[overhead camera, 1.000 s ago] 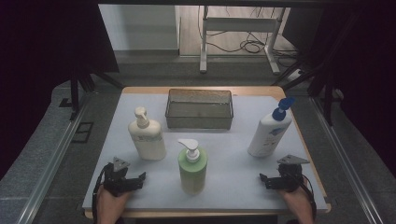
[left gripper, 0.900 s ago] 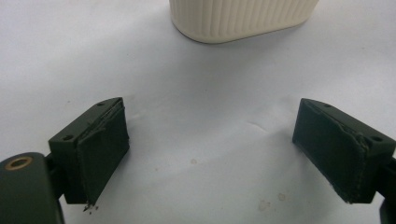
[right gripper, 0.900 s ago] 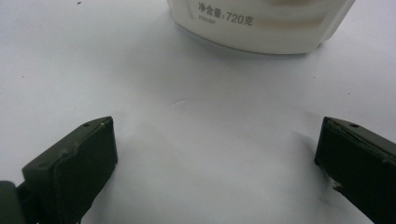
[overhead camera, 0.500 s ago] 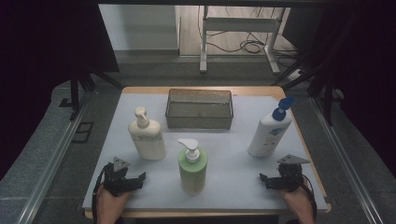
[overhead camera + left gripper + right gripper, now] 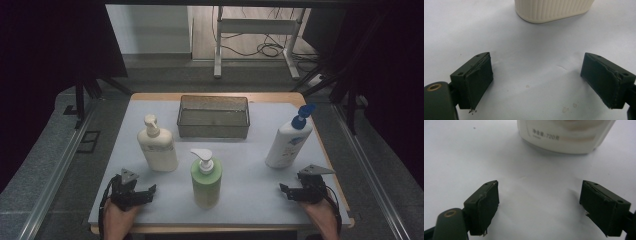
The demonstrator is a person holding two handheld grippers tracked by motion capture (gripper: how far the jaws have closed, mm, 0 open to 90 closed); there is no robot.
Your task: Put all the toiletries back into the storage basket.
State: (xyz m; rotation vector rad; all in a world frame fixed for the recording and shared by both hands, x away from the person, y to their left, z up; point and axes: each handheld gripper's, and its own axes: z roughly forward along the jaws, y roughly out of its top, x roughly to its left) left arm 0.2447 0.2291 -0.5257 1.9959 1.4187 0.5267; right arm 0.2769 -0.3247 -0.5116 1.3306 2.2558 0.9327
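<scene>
R fingers (image 5: 539, 207) closing, bottle (image 5: 564, 135) top cropped

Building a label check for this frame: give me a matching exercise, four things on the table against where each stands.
Things:
1. cream pump bottle
2. green pump bottle
3. white bottle with blue pump
4. wire basket

Places:
A. at the back, in the middle
B. on the right, just ahead of the right gripper
C. front centre, between the two grippers
D. on the left, just ahead of the left gripper

Pairs: 1-D, 2-C, 3-B, 4-A
</scene>
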